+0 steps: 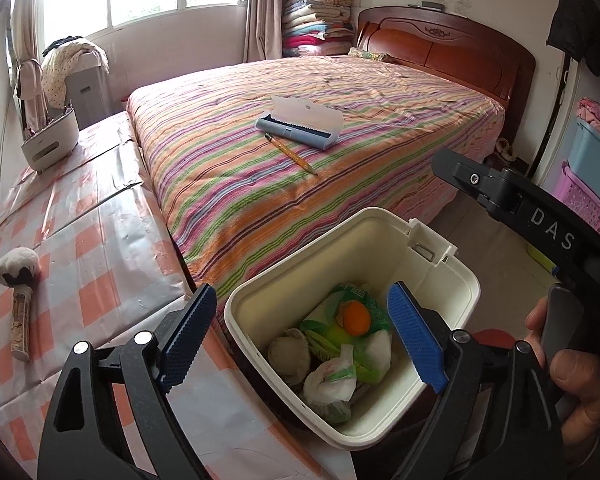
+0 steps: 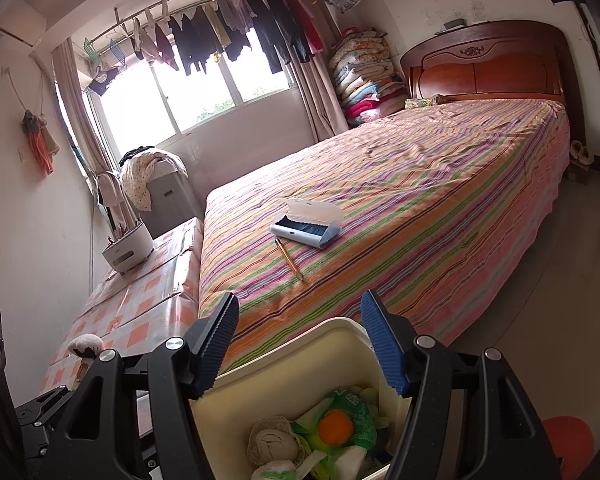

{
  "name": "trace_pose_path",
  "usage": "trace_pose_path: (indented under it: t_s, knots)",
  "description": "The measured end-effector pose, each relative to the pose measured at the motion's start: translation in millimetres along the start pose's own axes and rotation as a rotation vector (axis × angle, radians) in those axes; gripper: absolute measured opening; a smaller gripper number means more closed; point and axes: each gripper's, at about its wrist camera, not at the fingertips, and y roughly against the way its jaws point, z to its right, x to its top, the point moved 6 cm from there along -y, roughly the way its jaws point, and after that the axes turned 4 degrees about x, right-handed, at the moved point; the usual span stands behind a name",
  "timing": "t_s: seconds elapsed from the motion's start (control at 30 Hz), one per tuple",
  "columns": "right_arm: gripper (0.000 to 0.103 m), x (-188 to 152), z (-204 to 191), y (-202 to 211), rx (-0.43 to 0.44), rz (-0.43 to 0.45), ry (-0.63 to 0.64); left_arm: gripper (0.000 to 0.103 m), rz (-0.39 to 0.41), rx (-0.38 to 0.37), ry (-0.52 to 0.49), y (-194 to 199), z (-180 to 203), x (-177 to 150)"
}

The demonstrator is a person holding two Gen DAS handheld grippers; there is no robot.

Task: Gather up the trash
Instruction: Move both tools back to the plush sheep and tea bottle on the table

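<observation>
A white trash bin [image 1: 452, 280] stands open beside the bed, holding an orange ball [image 1: 357, 319], green packaging [image 1: 374, 360], crumpled tissue [image 1: 330, 380] and a beige wad [image 1: 289, 354]. My left gripper [image 1: 304, 340] is open and empty, hovering just above the bin. My right gripper [image 2: 300, 348] is open and empty, above the bin's near rim [image 2: 300, 330]; its body shows in the left wrist view [image 1: 500, 196]. The trash also shows in the right wrist view, with the orange ball [image 2: 335, 427] on top.
A striped bed [image 1: 340, 160] carries an open blue pencil case [image 1: 300, 122] and a pencil [image 1: 291, 154]. A checkered table [image 1: 80, 240] on the left holds a white caddy [image 1: 50, 140] and a brush-like tube [image 1: 20, 300]. Plastic crates [image 1: 584, 176] stand at the right.
</observation>
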Motion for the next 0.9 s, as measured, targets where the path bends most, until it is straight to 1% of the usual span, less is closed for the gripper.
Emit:
trace_pose_path:
  t_s: [0.33, 0.4, 0.43, 0.63, 0.9]
  knots:
    - [0.063, -3, -17, -6, 0.025, -0.007, 0.023, 0.087, -0.009, 0.025, 0.061, 2, -27, 0]
    - [0.073, -4, -21, -6, 0.028, -0.004, 0.023, 0.087, -0.012, 0.030, 0.069, 2, -33, -1]
    - [0.073, -4, -22, -7, 0.028, -0.003, 0.026, 0.087, -0.013, 0.033, 0.074, 2, -35, -2]
    - [0.075, -8, -38, -14, 0.045, -0.019, 0.048, 0.087, -0.024, 0.047, 0.110, 3, -54, -5]
    - [0.076, -18, -63, -27, 0.080, -0.055, 0.074, 0.087, -0.015, 0.090, 0.158, 9, -90, -8]
